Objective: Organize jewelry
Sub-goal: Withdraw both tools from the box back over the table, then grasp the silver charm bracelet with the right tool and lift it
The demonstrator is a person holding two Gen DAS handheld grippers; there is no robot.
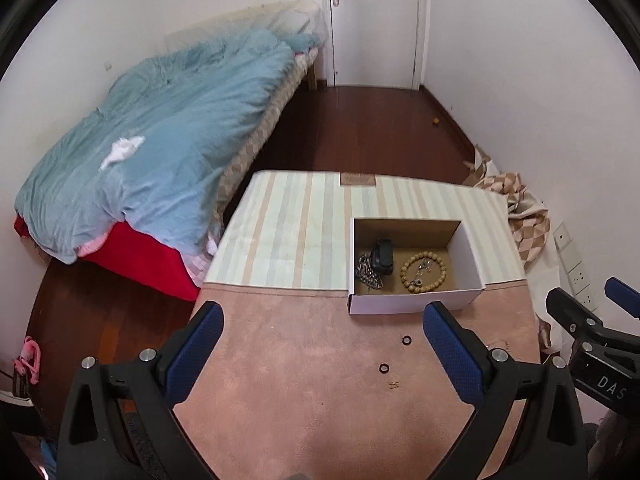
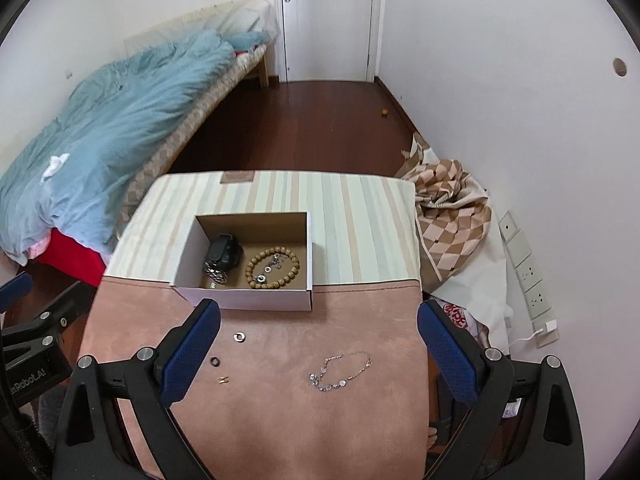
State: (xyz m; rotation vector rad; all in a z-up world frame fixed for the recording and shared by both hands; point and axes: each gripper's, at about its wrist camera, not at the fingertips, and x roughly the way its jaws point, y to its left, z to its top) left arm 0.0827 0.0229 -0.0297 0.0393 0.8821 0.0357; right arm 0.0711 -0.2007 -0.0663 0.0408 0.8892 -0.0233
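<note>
A white cardboard box sits on the table and holds a wooden bead bracelet, a black watch and a silver chain. On the pink cloth lie a silver ring, a dark ring, another dark-looking ring, a small gold piece and a silver chain bracelet. My left gripper is open above the cloth. My right gripper is open, with the chain bracelet lying between its fingers.
The table has a pink cloth in front and a striped cloth behind. A bed with a blue duvet stands left. A checked fabric heap and wall sockets are on the right. A white door is at the back.
</note>
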